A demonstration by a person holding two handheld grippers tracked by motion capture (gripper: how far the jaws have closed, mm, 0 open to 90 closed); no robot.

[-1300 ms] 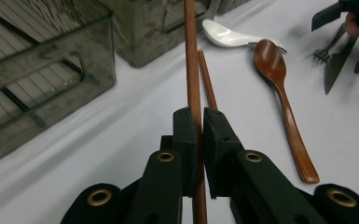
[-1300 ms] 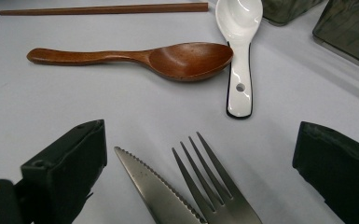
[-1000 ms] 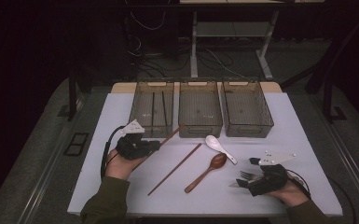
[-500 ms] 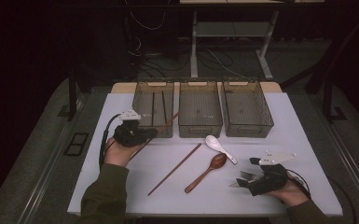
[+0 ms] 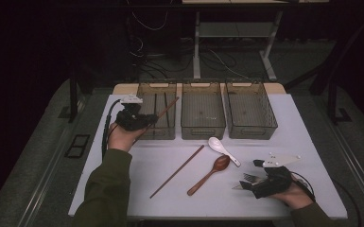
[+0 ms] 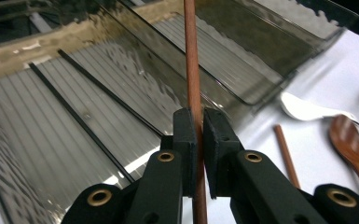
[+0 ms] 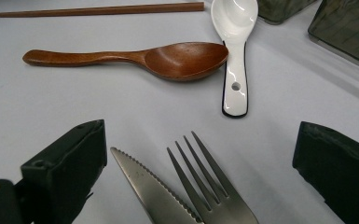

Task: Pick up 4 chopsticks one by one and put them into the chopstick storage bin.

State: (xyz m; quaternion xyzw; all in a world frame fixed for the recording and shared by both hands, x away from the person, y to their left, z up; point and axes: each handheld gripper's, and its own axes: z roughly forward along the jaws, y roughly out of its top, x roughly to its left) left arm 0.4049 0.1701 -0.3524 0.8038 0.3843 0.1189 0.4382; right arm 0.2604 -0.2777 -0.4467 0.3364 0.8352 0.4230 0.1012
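Carried up and forward since the earlier frame: left hand-held gripper (image 5: 139, 122), jaws clamped tight on a brown chopstick (image 6: 192, 84), now over the left bin (image 5: 157, 111). Beyond it, second chopstick (image 5: 177, 171) flat on the surface (image 5: 137, 161). Farther right: right hand-held gripper (image 7: 200, 177), jaws wide, knife (image 7: 151, 186) and fork (image 7: 210, 191) between, ungripped.

Three bins stand in a row at the table's (image 5: 123, 189) far edge. The held chopstick (image 5: 166, 109) lies above the left bin (image 5: 157, 116). Before the bins lie a second chopstick (image 5: 177, 171), a wooden spoon (image 5: 209, 174) and a ceramic spoon (image 5: 223, 151); knife (image 7: 156, 191) and fork (image 7: 210, 186) lie rightmost.
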